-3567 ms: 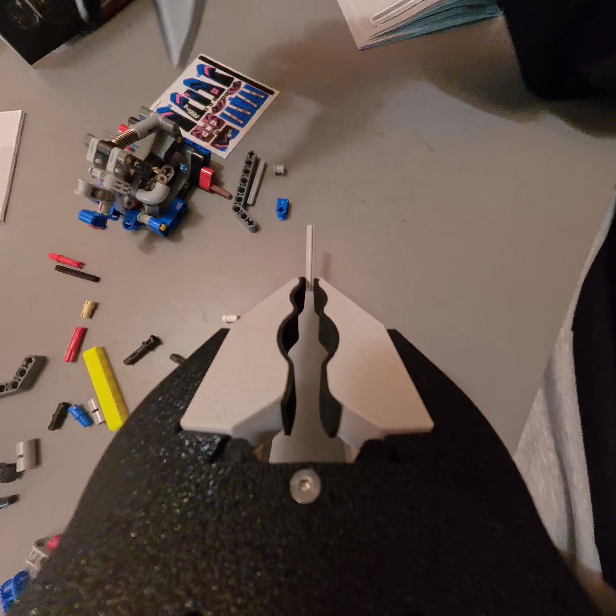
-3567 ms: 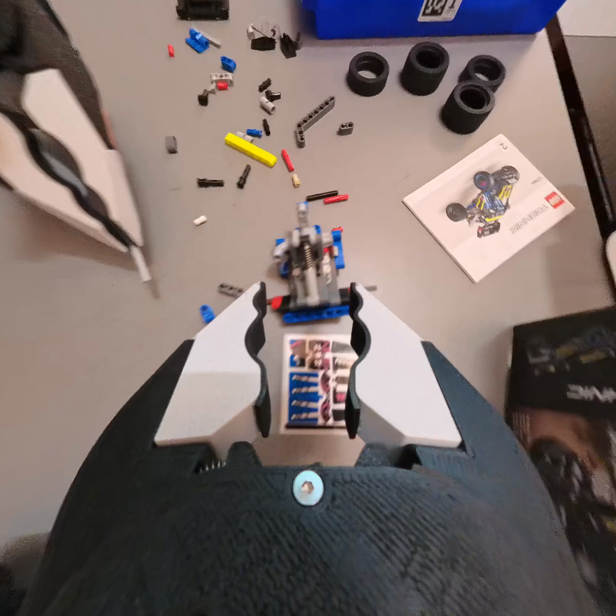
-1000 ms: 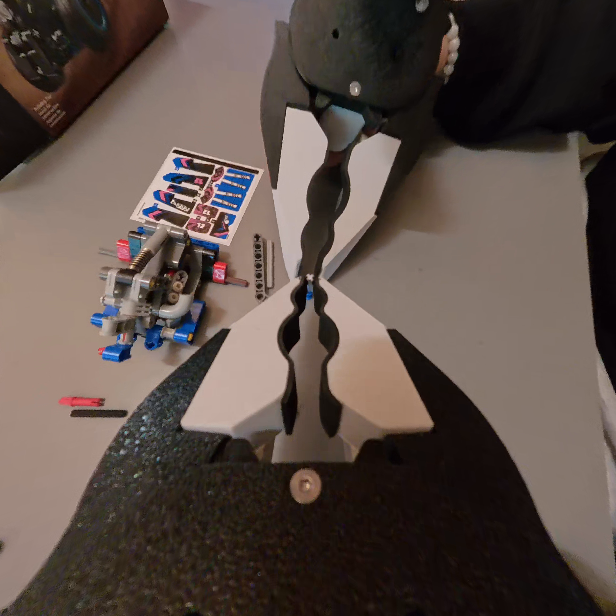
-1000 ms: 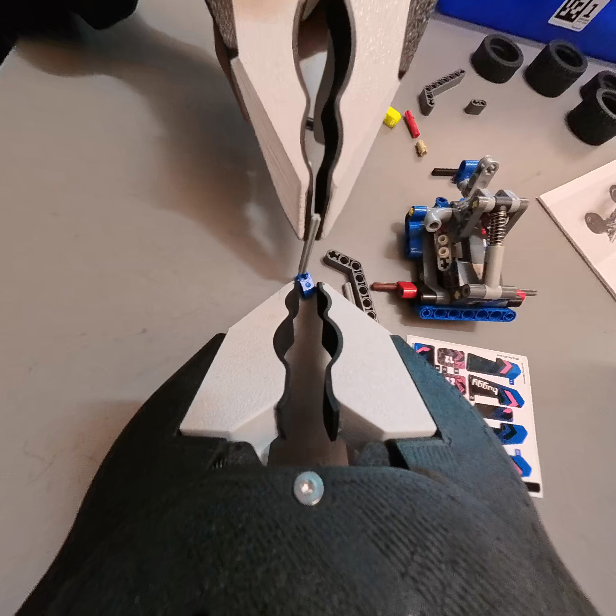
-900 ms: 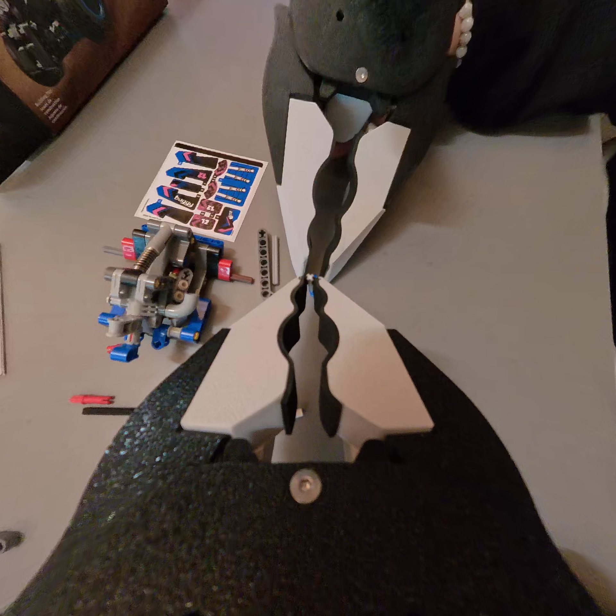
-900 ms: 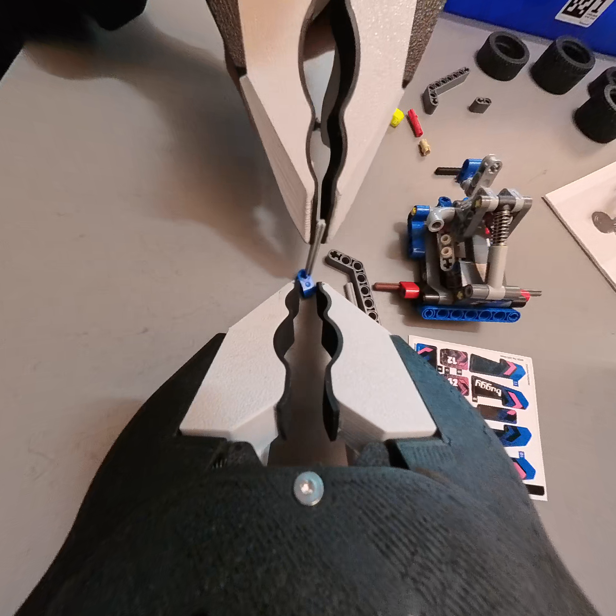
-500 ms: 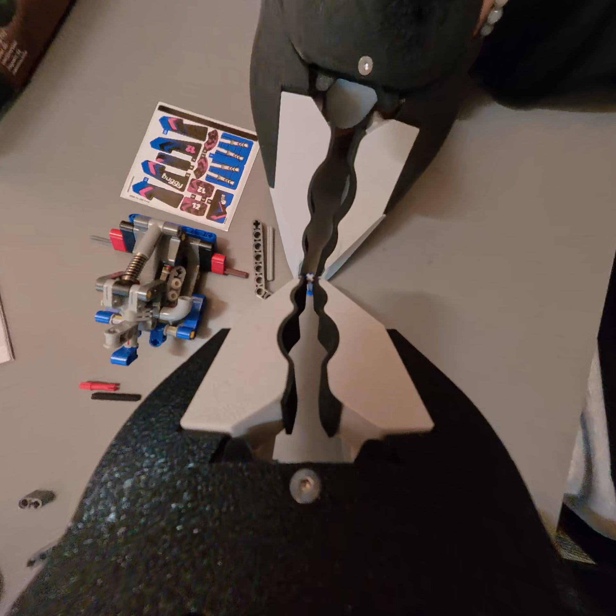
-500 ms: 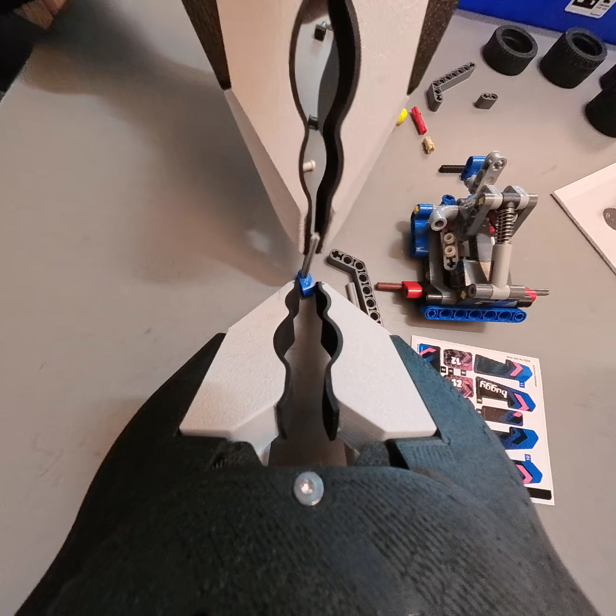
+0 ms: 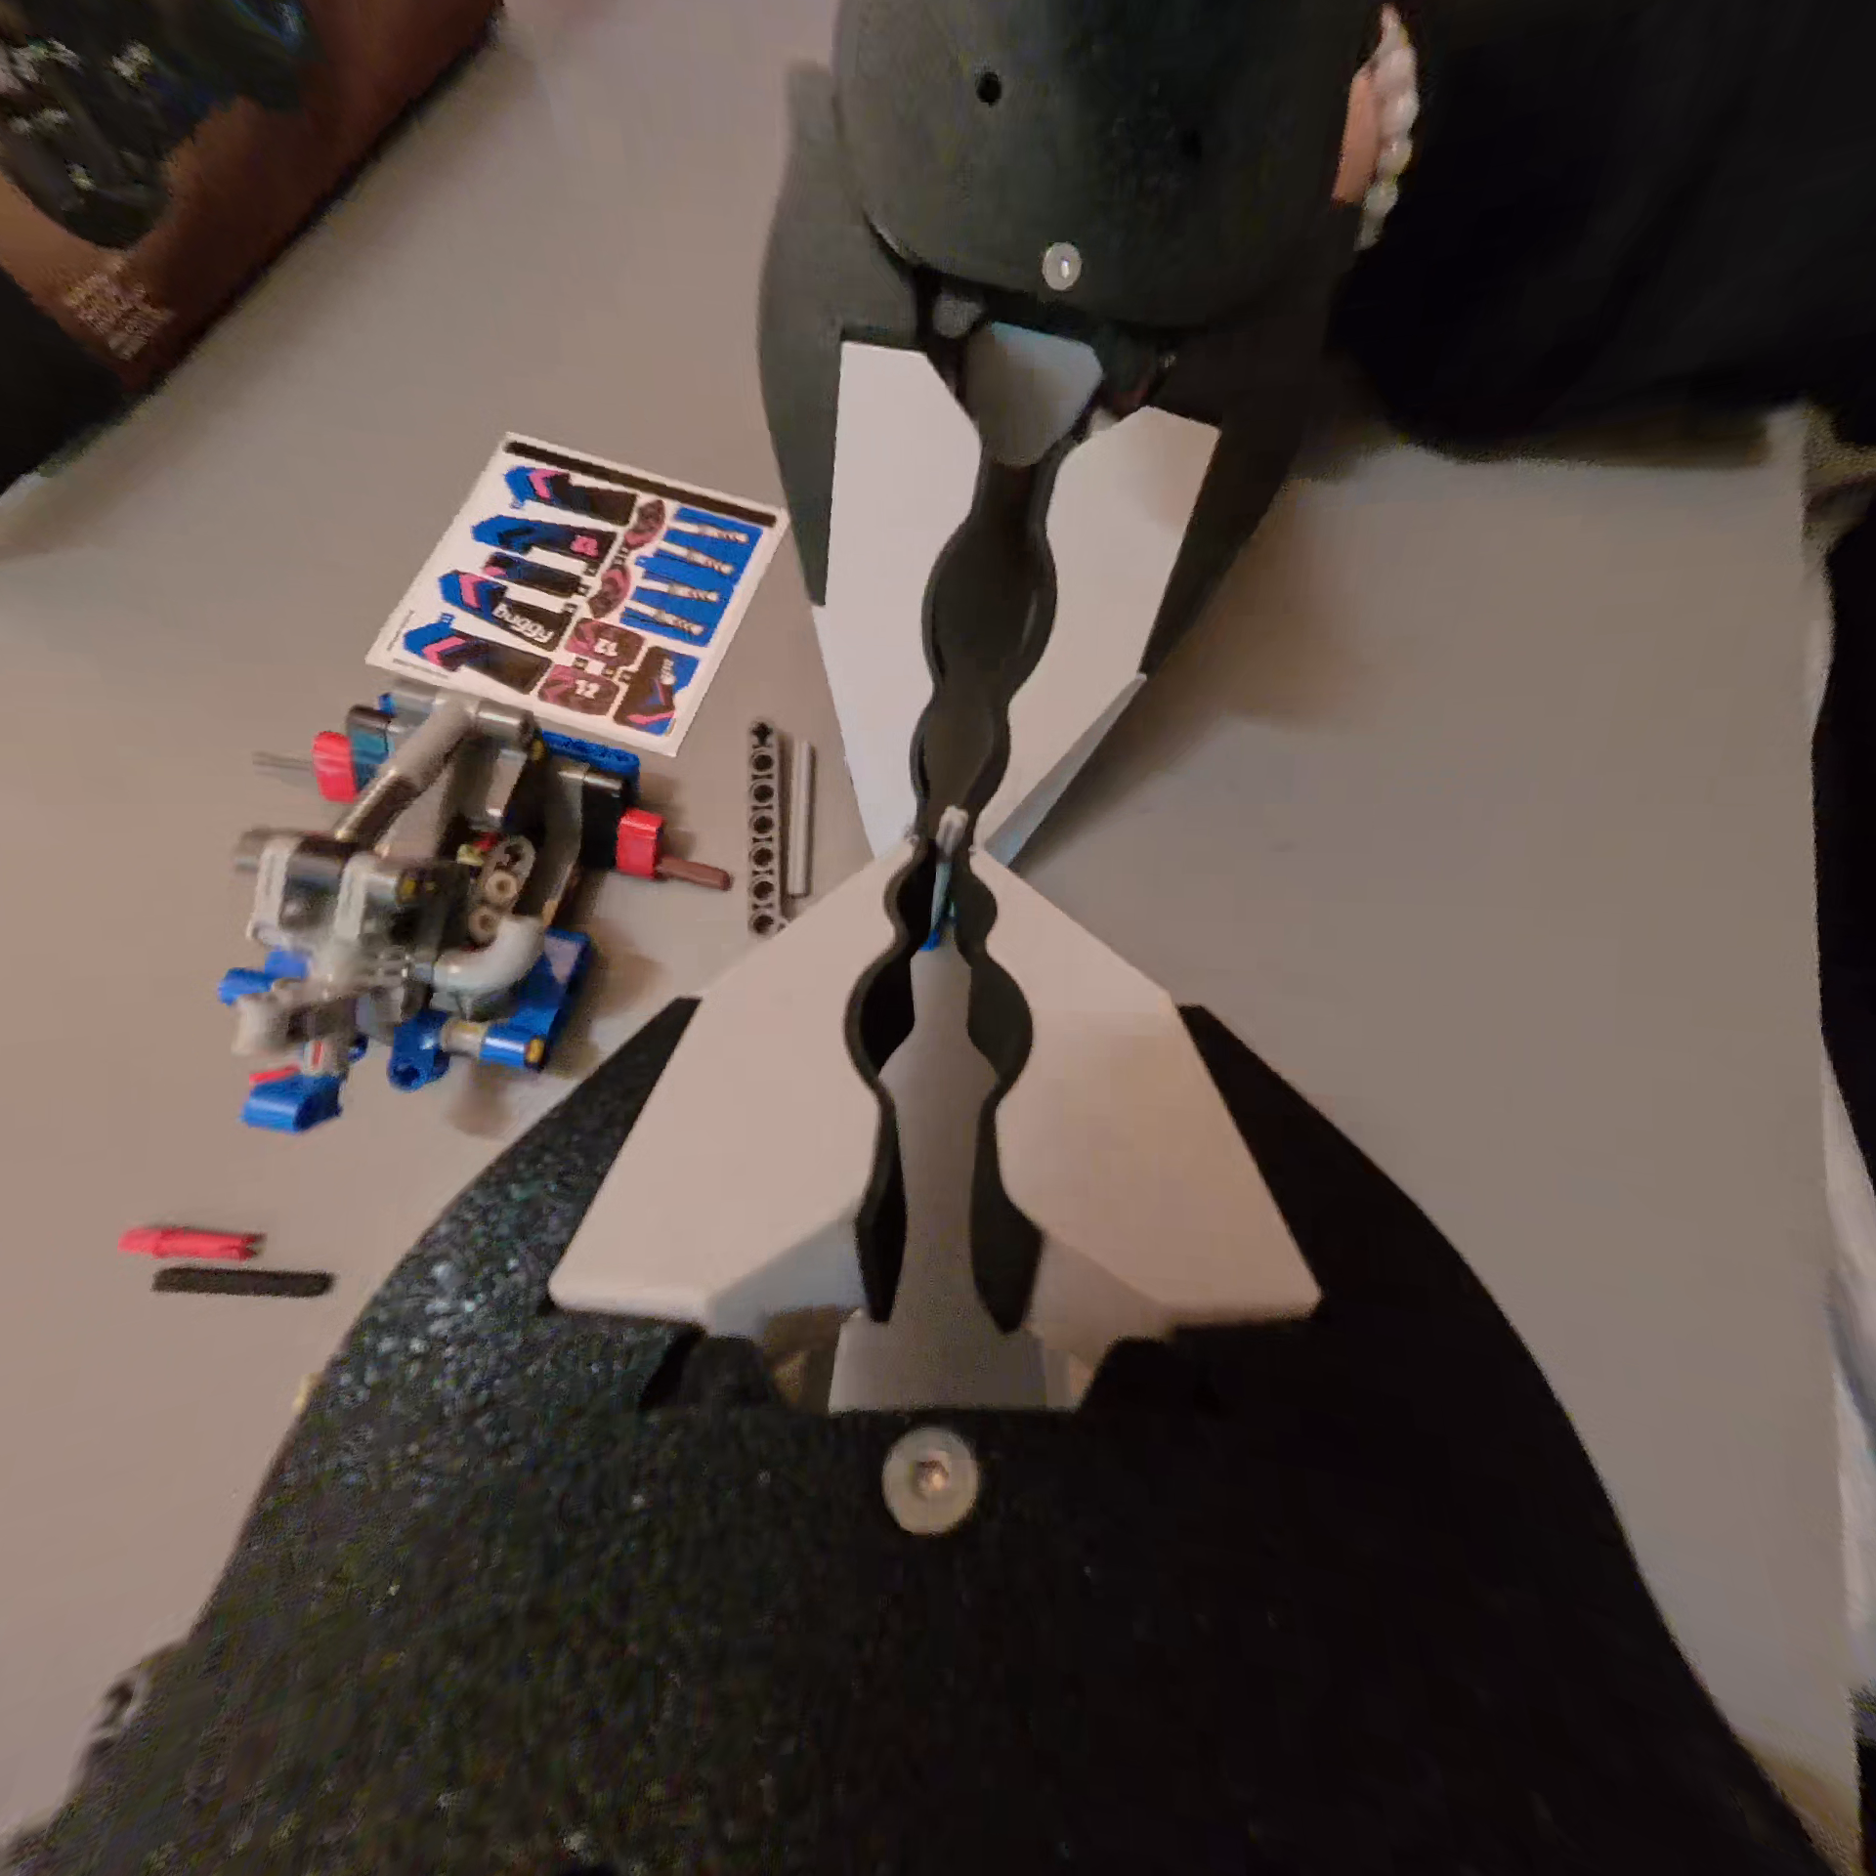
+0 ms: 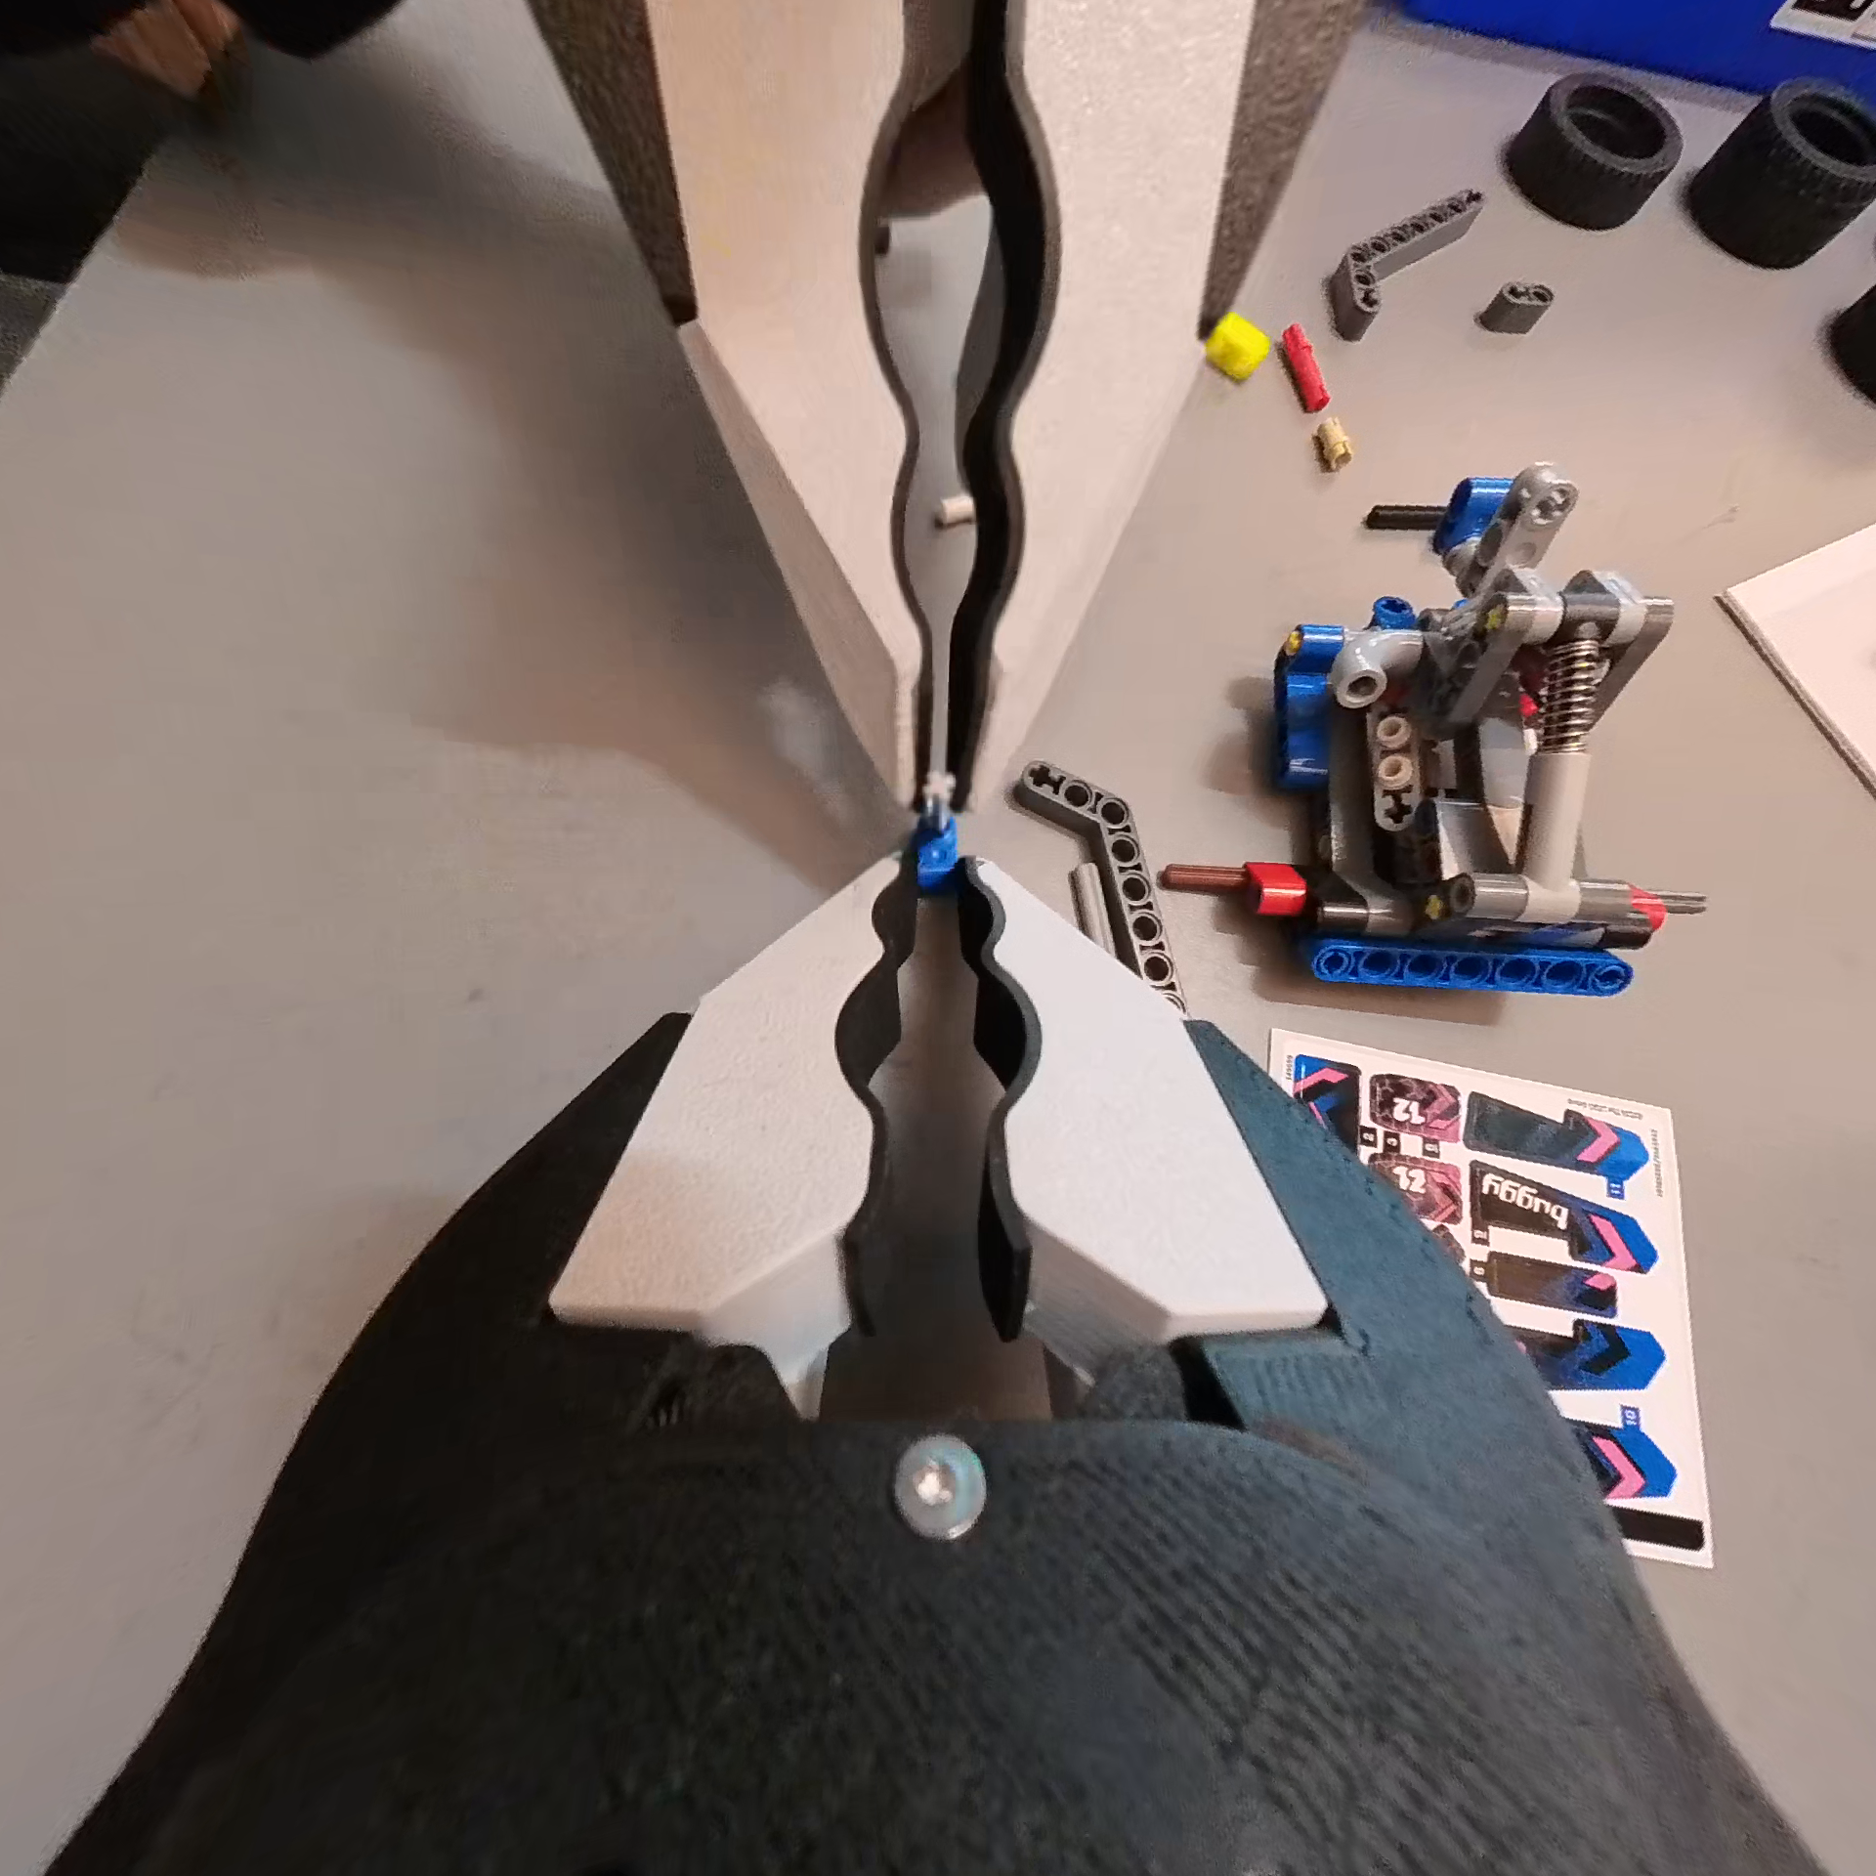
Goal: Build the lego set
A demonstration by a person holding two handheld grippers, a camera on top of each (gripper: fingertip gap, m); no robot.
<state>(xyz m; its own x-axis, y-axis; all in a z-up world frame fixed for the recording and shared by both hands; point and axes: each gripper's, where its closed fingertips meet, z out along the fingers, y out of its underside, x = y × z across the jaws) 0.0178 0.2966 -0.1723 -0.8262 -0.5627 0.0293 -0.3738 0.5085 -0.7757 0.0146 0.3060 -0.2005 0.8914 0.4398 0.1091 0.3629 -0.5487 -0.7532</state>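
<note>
A: where's the grey rod (image 10: 940, 787) at?
B: pinched in the left gripper (image 9: 939, 863), tip meeting the blue connector (image 10: 936, 856) clamped by the right gripper (image 10: 939, 873), just beside the half-built buggy (image 10: 1462, 772).

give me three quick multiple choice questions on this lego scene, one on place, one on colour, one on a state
1. In the right wrist view, where is the sticker sheet?
A. nearer than the partial model
B. under the tyres
C. on the booklet

2. What colour is the piece in the right gripper?
A. yellow
B. blue
C. red

3. How is the left gripper?
A. wide open
B. lying on the table
C. shut on a grey axle

Answers:
1 A: the sticker sheet lies below the partial model.
2 B: the right gripper pinches a blue connector.
3 C: the left gripper clamps the grey axle.
</note>
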